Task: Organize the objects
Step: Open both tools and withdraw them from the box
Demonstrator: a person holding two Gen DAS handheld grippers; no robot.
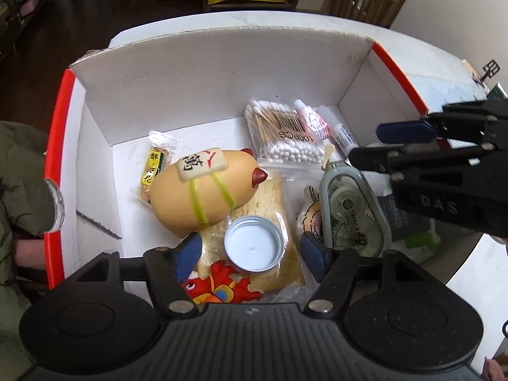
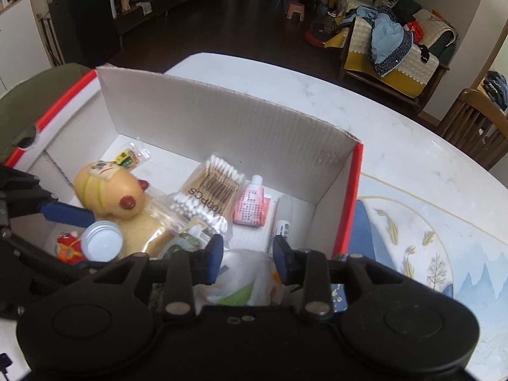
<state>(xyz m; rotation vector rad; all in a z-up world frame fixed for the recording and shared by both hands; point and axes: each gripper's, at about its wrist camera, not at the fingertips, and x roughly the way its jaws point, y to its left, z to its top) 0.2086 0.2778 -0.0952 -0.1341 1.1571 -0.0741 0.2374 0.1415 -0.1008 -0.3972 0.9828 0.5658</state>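
Both sets of jaws stand apart and grasp nothing. Seen from the left wrist, the left gripper (image 1: 252, 254) hangs over the near end of an open cardboard box (image 1: 190, 73) with white walls and a red outer rim; a metal lid (image 1: 253, 243) lies loose between its blue pads, touching neither. Beyond the lid, toward the box's far wall, rests a tan squeeze toy (image 1: 203, 190), with a bag of cotton swabs (image 1: 285, 135) to its right and a clear tape dispenser (image 1: 354, 209) nearer the right wall. Bare box floor shows only along the far wall and the left wall. The right gripper (image 1: 387, 146) reaches in over the right rim. Seen from the right wrist, the right gripper (image 2: 247, 254) hovers above a white plastic packet (image 2: 244, 281) at the box's near right corner, pads clear of it. A pink tube (image 2: 250, 204) lies beyond, near the right wall. Outside that wall, the white table (image 2: 317, 95) is open.
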